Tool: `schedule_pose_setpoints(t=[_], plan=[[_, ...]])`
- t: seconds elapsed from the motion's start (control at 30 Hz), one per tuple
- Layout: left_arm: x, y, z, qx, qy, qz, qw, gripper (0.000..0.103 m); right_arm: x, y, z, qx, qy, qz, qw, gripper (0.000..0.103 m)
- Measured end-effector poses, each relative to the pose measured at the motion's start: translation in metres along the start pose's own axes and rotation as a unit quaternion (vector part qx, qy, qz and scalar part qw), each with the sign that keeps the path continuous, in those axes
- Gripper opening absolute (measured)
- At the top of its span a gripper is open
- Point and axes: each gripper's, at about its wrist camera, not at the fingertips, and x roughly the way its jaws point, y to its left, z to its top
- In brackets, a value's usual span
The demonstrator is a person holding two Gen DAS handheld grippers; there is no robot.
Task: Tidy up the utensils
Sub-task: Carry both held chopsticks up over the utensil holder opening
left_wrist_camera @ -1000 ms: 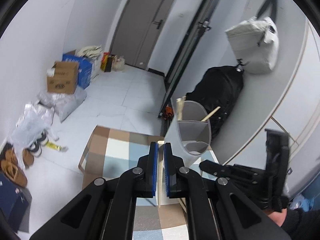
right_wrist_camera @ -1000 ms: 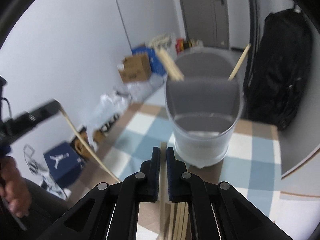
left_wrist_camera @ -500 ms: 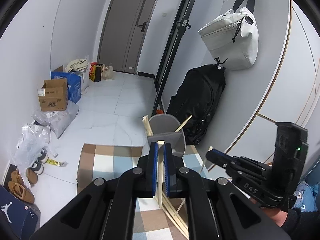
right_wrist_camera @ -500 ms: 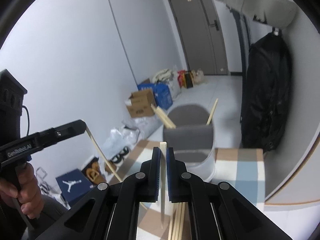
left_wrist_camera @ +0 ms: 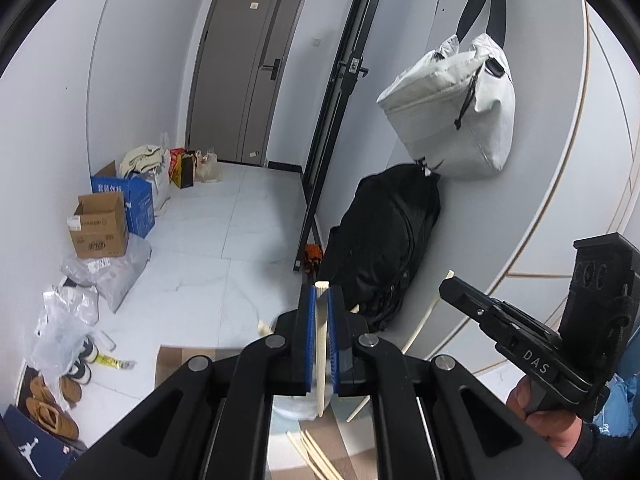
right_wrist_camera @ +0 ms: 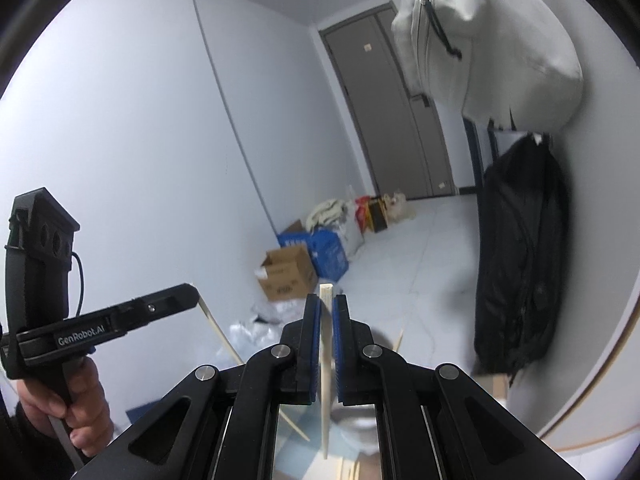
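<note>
Each gripper [left_wrist_camera: 321, 300] pinches one pale, slim wooden chopstick [left_wrist_camera: 320, 352].

1. Grey double door [left_wrist_camera: 248, 68] at far end of the hallway, shut.
2. White bag [left_wrist_camera: 452, 108] hanging on right wall by a dark strap.
3. Black backpack [left_wrist_camera: 384, 240] below it, leaning on the wall.
4. Open cardboard box [left_wrist_camera: 100, 228] by left wall, blue box [left_wrist_camera: 136, 200] just behind it.
5. Clear plastic bags [left_wrist_camera: 68, 312] on the white tile floor [left_wrist_camera: 224, 240], brown shoes [left_wrist_camera: 52, 412] nearby.
6. Checked mat [left_wrist_camera: 176, 360], corner showing.
</note>
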Motion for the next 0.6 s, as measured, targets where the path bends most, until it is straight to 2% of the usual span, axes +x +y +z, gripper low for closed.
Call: schedule_pose_setpoints(t=[0.3, 0.6], plan=[[0.018, -0.004, 0.038, 0.002, -0.018, -0.003, 0.9998, 0.002, 0.015, -0.009, 0.046, -0.006, -0.041, -0.012, 0.999, 0.005], [0.056, 0.001, 0.044, 0.016, -0.004, 0.012, 0.9998, 0.002, 0.05, -0.019, 0.054, -0.016, -0.047, -0.025, 0.998, 0.005]])
